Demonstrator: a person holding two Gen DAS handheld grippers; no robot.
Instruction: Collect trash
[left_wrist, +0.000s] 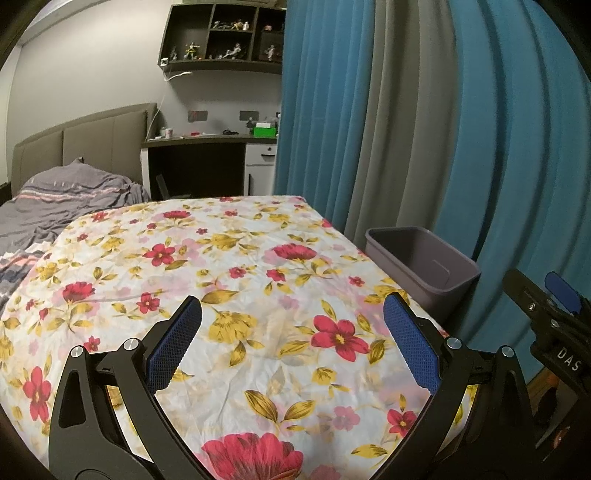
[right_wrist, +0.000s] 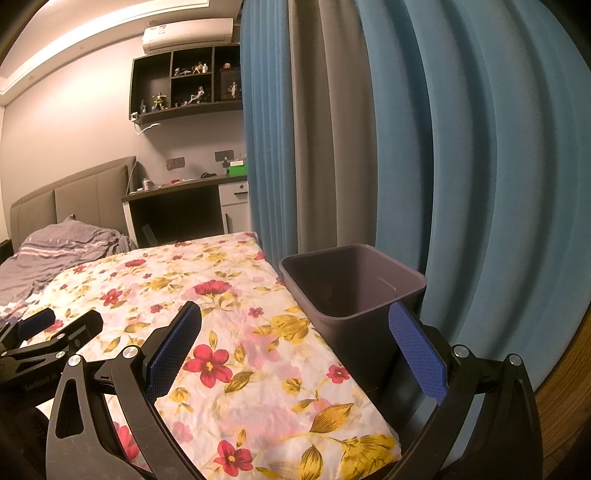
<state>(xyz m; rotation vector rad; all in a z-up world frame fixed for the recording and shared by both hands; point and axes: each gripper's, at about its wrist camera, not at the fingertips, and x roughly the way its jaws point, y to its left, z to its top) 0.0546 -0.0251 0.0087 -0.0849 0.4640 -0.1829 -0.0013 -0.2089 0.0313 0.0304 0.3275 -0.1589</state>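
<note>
Left wrist view: left gripper (left_wrist: 291, 332) spread wide and holding nothing, poised above the floral sheet (left_wrist: 229, 258) that covers the surface. Grey bin (left_wrist: 424, 269) at the sheet's right edge, just beside it, against the blue and grey curtain (left_wrist: 406, 129). Seemingly bare inside, as far as the far wall shows. No scrap of trash anywhere on the sheet. Rumpled striped bedding (left_wrist: 66, 192) further off to the left, desk (left_wrist: 207, 142) behind.

Right wrist view: right gripper (right_wrist: 295, 332) likewise released and unloaded, its right finger overlapping the bin (right_wrist: 351, 288), its left over the sheet (right_wrist: 229, 332). Bin interior dim; contents impossible to make out. Left gripper (right_wrist: 44, 328) low at the left edge, over the cloth.

Probably a searching step or a finished one, with nothing on the cloth to pick. Best done by sweeping both cameras slowly over folds and edges, keeping fingers parted and clear of the loose fabric to avoid snagging.
</note>
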